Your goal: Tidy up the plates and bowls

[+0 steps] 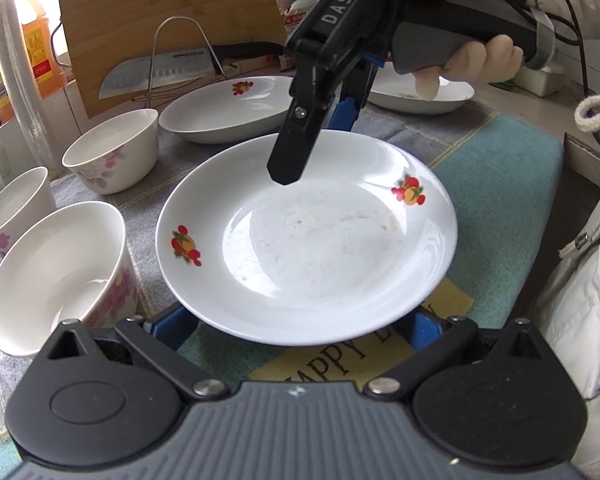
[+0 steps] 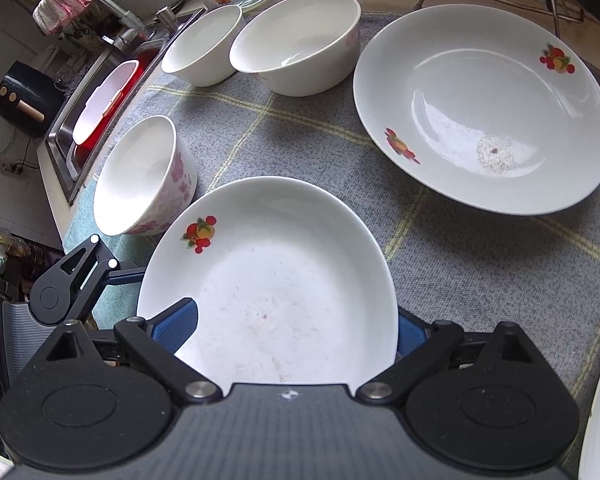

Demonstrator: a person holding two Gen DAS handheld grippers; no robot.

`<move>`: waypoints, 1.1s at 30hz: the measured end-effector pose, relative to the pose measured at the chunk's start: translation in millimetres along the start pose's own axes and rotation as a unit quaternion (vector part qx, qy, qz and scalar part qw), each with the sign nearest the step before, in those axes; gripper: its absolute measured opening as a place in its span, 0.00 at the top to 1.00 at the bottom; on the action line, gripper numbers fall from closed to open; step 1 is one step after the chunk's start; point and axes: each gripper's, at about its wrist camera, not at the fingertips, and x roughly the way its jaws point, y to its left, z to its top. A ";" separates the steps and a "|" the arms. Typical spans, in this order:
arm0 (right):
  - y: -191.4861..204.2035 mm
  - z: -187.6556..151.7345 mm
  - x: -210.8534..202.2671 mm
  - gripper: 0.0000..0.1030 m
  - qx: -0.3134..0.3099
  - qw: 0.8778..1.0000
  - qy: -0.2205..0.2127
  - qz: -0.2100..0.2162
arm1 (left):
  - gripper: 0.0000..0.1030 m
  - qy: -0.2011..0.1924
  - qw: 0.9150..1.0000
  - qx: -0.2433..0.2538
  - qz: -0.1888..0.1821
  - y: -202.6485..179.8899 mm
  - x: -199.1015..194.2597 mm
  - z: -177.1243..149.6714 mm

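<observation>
A white plate with fruit decals and faint smears sits between both grippers over the checked cloth. My left gripper has its blue pads wide apart at the plate's near rim, and the rim covers their tips. My right gripper, held by a gloved hand, straddles the far rim, one black finger above the plate and one behind it. In the right wrist view the same plate tilts between the right gripper's open jaws. One pad lies over it and the other is hidden under it.
Three flowered bowls stand to the left. A deep plate and another plate lie behind. A knife, a cutting board and an oil bottle line the back. The sink borders the cloth.
</observation>
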 end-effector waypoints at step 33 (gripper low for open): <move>3.7 3.0 -3.0 0.06 -0.011 1.000 0.013 -0.019 | 0.01 0.008 0.999 0.030 -0.009 -1.1 0.1 6.9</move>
